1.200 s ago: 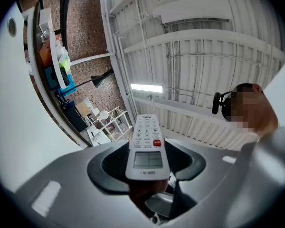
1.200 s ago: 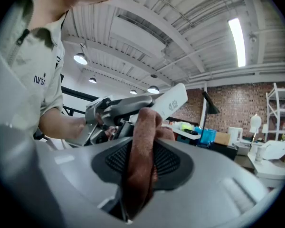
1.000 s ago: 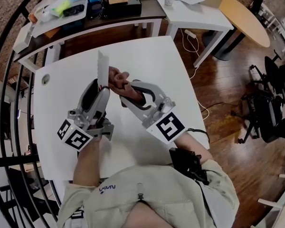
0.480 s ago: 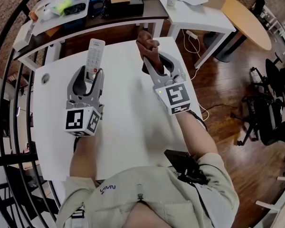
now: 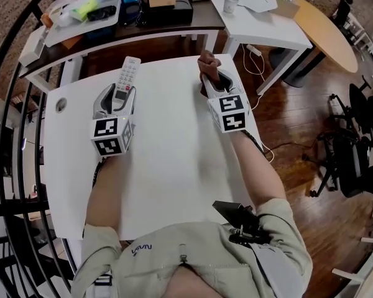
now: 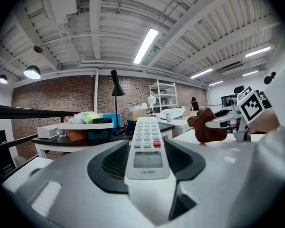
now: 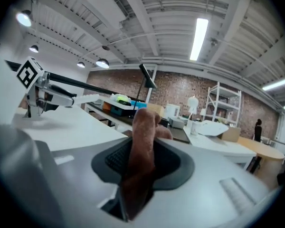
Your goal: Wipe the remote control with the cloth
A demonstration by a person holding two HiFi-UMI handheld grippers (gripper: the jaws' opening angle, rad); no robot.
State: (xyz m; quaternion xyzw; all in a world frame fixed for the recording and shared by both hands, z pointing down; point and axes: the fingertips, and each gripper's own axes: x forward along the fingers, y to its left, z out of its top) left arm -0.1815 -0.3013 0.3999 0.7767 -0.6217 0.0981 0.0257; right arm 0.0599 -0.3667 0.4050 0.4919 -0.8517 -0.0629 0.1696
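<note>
A white remote control (image 5: 125,76) with a red button lies flat between the jaws of my left gripper (image 5: 119,92), which is shut on it; its keypad end sticks out past the fingertips toward the table's far edge. In the left gripper view the remote control (image 6: 146,146) faces up, display nearest. My right gripper (image 5: 212,79) is shut on a bunched brown cloth (image 5: 207,61) at the table's far right; the cloth (image 7: 141,160) fills the gap between the pads. The two grippers are well apart on the white table (image 5: 168,160).
Beyond the white table's far edge stands a dark desk (image 5: 143,23) with a blue bin, a tray and boxes. A white side table (image 5: 261,14) sits at the back right, wooden floor and a cable to the right.
Both grippers have moved apart and away from me toward the table's far edge. The remote has gone from upright and edge-on to lying flat, and the cloth no longer touches it.
</note>
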